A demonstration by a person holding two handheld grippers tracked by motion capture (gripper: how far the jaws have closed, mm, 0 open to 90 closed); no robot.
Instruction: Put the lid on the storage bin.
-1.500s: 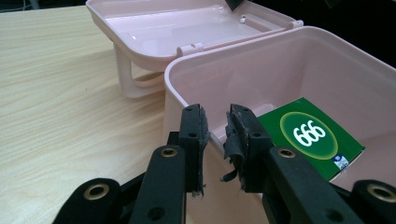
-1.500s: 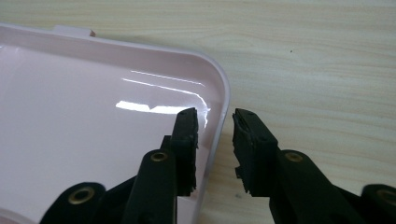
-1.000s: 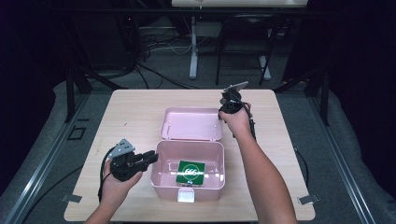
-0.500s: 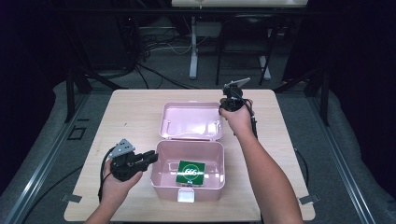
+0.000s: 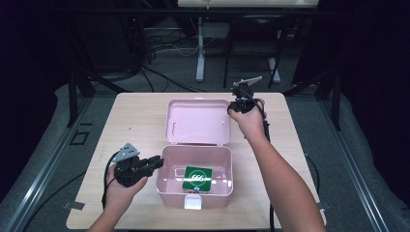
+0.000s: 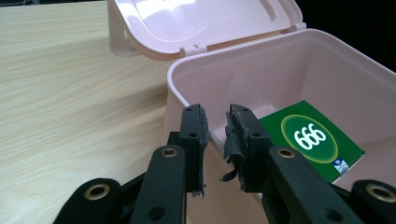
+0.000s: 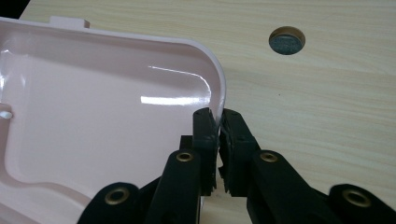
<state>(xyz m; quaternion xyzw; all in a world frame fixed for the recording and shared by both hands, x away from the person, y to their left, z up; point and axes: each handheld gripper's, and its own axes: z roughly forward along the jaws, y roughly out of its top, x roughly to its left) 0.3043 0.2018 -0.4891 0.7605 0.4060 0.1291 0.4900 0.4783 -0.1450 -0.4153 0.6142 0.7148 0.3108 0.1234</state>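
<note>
Lid of pink plastic box thrown back behind the open tub, far right corner pinched in right claw, clenched on the rim with one pad inside the lid and one outside. Gripped at that corner, probably, for leverage: farthest from the hinge, easiest place to swing the lid up and over. Right forearm stretched long across the counter, hand past the tub, claw tipped down onto the lid edge. Left claw set at the tub's left wall, jaws narrowly parted astride the rim; cannot tell whether the pads actually press it. Placed there, likely, to keep the light tub from sliding while the lid moves. Left hand low and level, near the counter's front edge. Green packet marked 666 flat on the tub floor.
</note>
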